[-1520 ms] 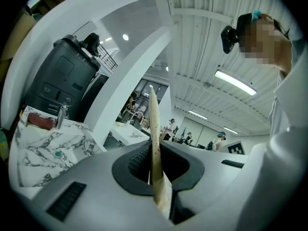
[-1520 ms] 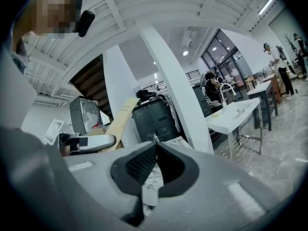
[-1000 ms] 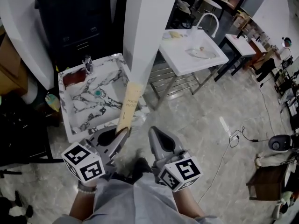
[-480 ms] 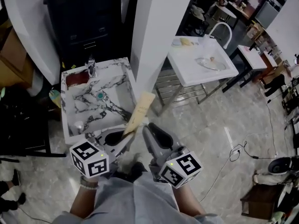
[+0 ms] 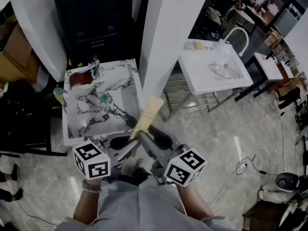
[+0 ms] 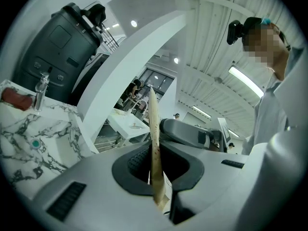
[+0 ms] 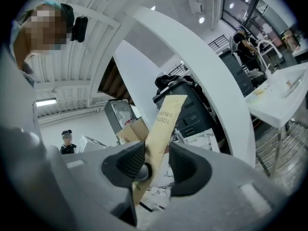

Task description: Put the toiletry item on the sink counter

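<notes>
Toothbrush packet (image 5: 147,114) isn't down yet: it stands upright between both pairs of jaws, short of the marble sink counter (image 5: 66,114). I judge the carry and the set-down are still to do. The counter lies beyond and left of the jaws, its near rim open. A white pillar (image 5: 168,42) crowds the right side, and the tap (image 5: 96,70) stands at the far edge. My left gripper (image 6: 159,162) clamps the packet's lower end. The right gripper (image 7: 159,163) has just been opening, its jaws slack around the packet.

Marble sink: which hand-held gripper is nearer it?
Left. The left hand-held gripper is at the front edge of the marble sink, gripping the toothbrush box; the right hand-held gripper is farther right over the floor, its jaws just opened around that box.
</notes>
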